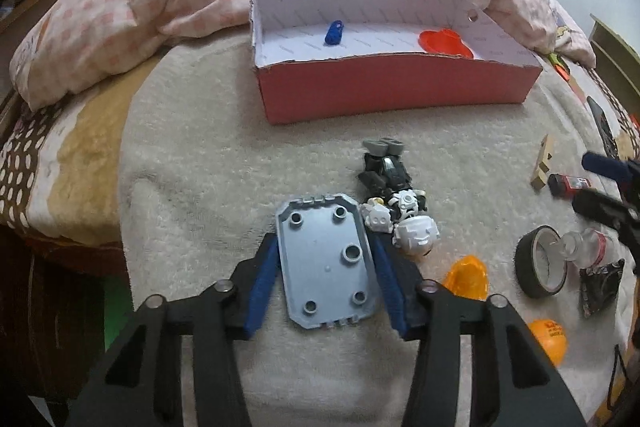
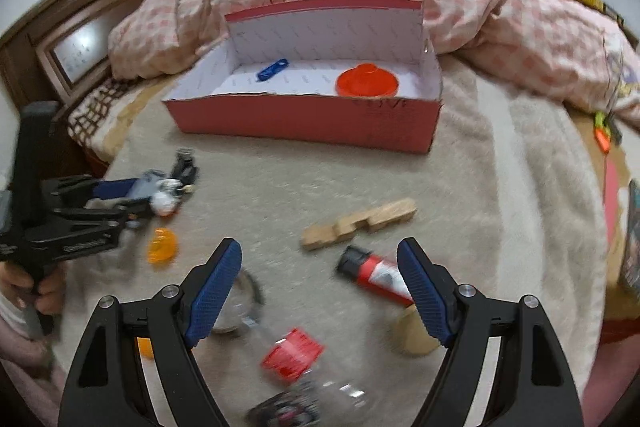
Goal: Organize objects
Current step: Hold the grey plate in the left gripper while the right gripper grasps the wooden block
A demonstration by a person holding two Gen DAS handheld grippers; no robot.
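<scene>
Straddling a grey plastic plate (image 1: 328,263), the left gripper (image 1: 326,277) has its blue pads (image 1: 262,287) against or just beside the plate's two long edges — whether they already press I cannot tell. The plate looks stiff, light and smooth, so its long sides seem the place to hold; a slant grip might let it slip. It lies on the pale blanket (image 1: 192,167) near the bed's front edge, a toy robot (image 1: 394,199) touching its far right corner. Beyond stands the red box (image 1: 400,95), holding a blue piece (image 1: 334,33) and an orange lid (image 1: 442,43). The right gripper (image 2: 320,293) hangs wide apart and empty — over a clear bottle (image 2: 304,359).
</scene>
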